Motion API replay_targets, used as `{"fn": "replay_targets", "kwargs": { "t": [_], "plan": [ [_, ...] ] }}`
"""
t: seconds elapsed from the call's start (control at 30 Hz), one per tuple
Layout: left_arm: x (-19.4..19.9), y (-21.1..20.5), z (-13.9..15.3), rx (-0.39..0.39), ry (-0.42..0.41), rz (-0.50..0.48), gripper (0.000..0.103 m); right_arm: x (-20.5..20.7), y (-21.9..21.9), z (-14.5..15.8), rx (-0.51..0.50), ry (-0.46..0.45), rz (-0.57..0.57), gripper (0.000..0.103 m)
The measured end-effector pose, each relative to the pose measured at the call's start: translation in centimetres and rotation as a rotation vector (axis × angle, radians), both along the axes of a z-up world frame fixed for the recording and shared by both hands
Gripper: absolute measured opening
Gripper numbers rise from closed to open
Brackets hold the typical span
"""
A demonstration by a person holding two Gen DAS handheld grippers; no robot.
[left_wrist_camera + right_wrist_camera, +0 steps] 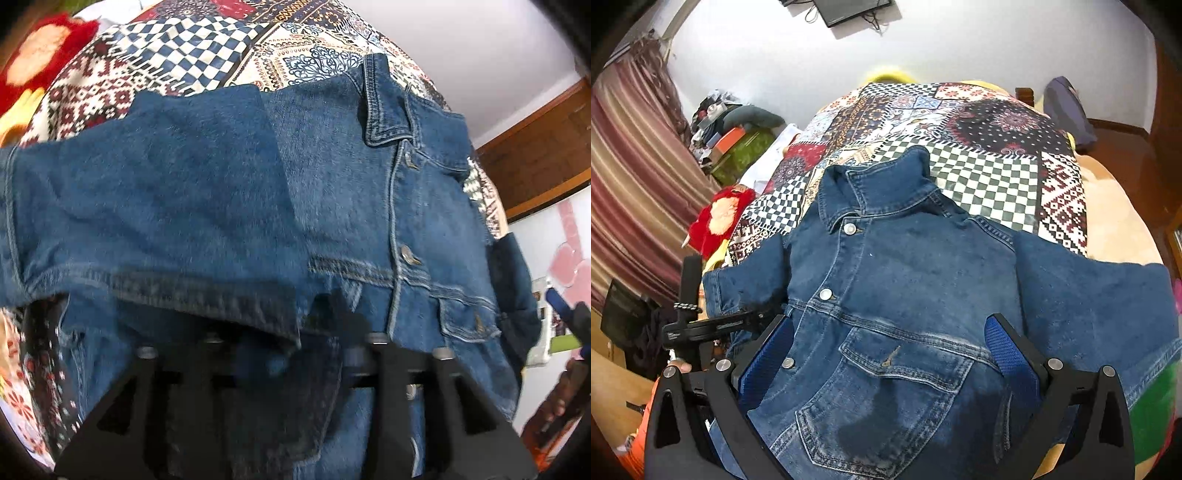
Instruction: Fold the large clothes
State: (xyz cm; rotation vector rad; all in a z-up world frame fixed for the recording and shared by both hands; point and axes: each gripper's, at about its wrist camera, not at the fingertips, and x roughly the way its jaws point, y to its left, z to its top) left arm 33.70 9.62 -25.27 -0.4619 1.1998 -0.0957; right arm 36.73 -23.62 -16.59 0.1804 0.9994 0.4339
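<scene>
Through the left wrist view: denim jacket (332,206) spread on the patterned bed (207,55), sleeve (155,206) draped over the left hand-held gripper (291,354), grip state unclear. Through the right: right hand-held gripper (886,347) spread wide, straddling the chest pocket (905,365).

A bed covered by a patchwork bedspread (993,181) is carrying the load. A denim jacket (908,280) is lying front-up directly on it, collar toward the far end, one sleeve (1108,302) spreading sideways. A red plush toy (718,218) is resting at the spread's edge.
</scene>
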Motion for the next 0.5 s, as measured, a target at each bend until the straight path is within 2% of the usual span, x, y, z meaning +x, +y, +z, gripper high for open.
{"fn": "replay_targets", "kwargs": {
  "t": [0.03,0.17,0.23,0.3,0.4,0.5],
  "plan": [
    [-0.6,0.5,0.5,0.006,-0.007,0.007,0.058,-0.1,0.1,0.0,-0.002,-0.002,0.000,0.103],
    [-2.7,2.3,2.8,0.006,-0.068,0.034,0.060,-0.3,0.8,0.3,-0.018,-0.013,0.012,0.103],
    [-4.1,4.2,4.1,-0.016,-0.107,0.083,0.068,-0.2,1.4,0.4,-0.031,-0.020,0.023,0.103],
    [-5.5,6.9,5.2,-0.037,-0.146,0.158,0.071,-0.2,2.2,0.4,-0.042,-0.024,0.035,0.103],
    [-7.4,10.6,5.4,-0.064,-0.169,0.241,0.073,-0.1,3.4,0.3,-0.049,-0.023,0.051,0.103],
    [-8.7,13.7,3.8,-0.111,-0.143,0.317,0.073,0.3,4.7,0.1,-0.050,-0.015,0.063,0.103]
  ]
}}
